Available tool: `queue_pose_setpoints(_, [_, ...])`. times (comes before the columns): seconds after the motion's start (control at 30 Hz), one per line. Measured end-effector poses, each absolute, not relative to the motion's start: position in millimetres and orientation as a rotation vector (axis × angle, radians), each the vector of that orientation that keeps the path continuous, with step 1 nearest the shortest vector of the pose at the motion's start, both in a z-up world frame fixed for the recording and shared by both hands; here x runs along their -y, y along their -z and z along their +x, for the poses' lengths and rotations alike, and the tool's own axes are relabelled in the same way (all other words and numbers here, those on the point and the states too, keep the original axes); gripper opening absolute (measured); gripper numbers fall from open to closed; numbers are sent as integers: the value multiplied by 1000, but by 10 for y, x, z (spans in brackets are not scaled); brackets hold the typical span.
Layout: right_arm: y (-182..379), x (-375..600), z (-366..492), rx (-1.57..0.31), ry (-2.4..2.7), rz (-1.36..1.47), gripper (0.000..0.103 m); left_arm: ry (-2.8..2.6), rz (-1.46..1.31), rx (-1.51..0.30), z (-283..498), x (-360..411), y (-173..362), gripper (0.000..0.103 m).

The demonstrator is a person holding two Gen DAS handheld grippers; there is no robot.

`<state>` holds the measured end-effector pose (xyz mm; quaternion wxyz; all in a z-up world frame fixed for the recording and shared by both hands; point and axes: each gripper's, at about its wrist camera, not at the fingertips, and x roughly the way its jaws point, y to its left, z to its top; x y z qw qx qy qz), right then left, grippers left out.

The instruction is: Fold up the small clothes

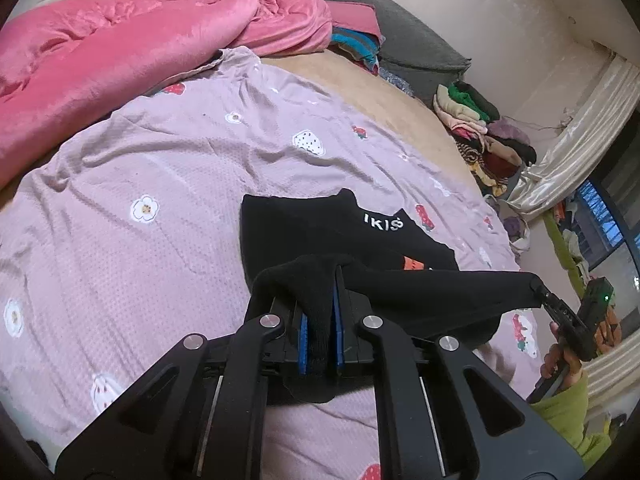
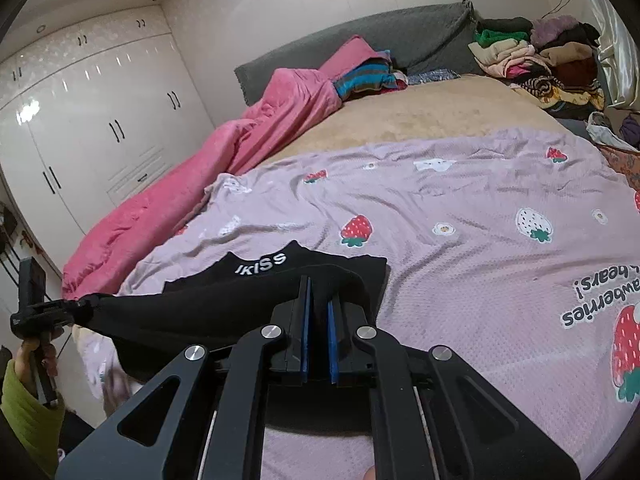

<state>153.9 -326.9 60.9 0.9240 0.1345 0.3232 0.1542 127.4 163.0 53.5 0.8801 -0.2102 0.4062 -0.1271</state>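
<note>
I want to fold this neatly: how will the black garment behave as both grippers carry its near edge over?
Probably floppy: the black garment sags between the left gripper and right gripper. Likely light, since it hangs from two small pinches. It may drag and bunch on the textured sheet.
</note>
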Motion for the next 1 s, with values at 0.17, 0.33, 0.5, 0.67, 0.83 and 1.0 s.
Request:
queue_pose_setpoints(0.17, [-509, 3236, 1727, -695, -297, 266, 6, 253, -430, -866, 1438, -1623, -429, 3])
queue_pose_setpoints(0.33, [-352, 3177, 1936, -741, -269, 247, 6, 237, -414, -888, 1600, -1613, -322, 3])
queue_pose_setpoints(0.5, [-194, 3126, 2112, -782, -234, 242, 7, 221, -422, -917, 1749, -1638, -191, 6])
queue_pose_setpoints(0.67, [-117, 3062, 2190, -800, -203, 228, 10, 212, -419, -922, 1806, -1641, -133, 8])
queue_pose_setpoints(0.83, [-146, 3027, 2148, -777, -177, 188, 34, 169, -403, -873, 1745, -1685, -224, 37])
queue_pose_setpoints(1.0, [-247, 3003, 2026, -742, -194, 165, 36, 171, -350, -842, 1692, -1631, -350, 37])
